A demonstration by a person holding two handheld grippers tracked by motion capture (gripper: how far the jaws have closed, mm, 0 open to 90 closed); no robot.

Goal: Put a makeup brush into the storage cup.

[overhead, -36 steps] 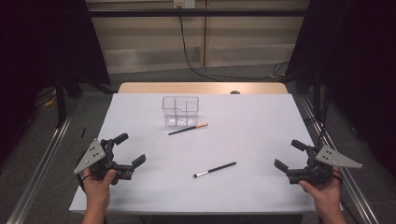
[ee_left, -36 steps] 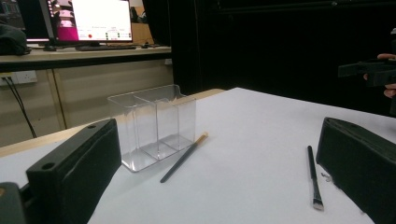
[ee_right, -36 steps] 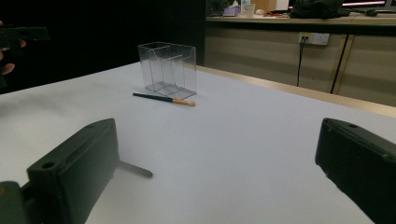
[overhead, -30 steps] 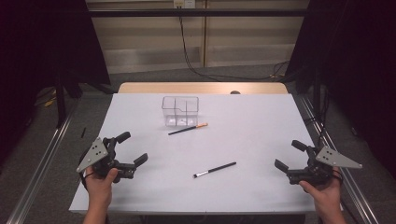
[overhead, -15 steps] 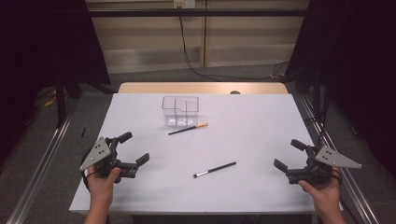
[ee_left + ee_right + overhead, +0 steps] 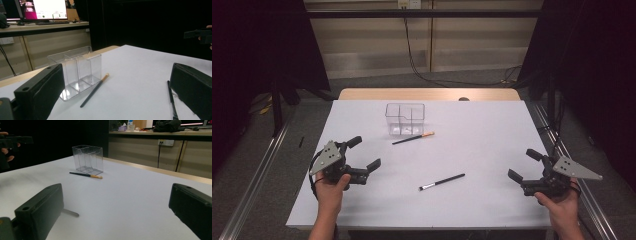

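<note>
On the white bench point(image 6: 492, 135) stands a clear box point(image 6: 405, 119) with inner walls, toward the far side. Just in front of it lies a brush point(image 6: 413, 138) with a pale tip, close to the box; from the high view I cannot tell if they touch. A second brush point(image 6: 442, 181), all dark with a light end, lies nearer the person, well apart from the first.

The left gripper point(image 6: 362, 156) is held at the left side of the bench, its fingers wide apart and holding nothing. The right gripper point(image 6: 524, 165) is at the right edge, its fingers also wide apart and empty. Both brushes lie between the two grippers, untouched.

The left gripper view shows the box point(image 6: 75, 71) from low: its compartments are empty, and the pale-tipped brush point(image 6: 95, 89) lies beside its base with a small gap. The second brush point(image 6: 172, 100) shows there next to the right-hand finger. The right gripper view shows a monitor and dark things on a desk point(image 6: 160, 133) behind the bench.
</note>
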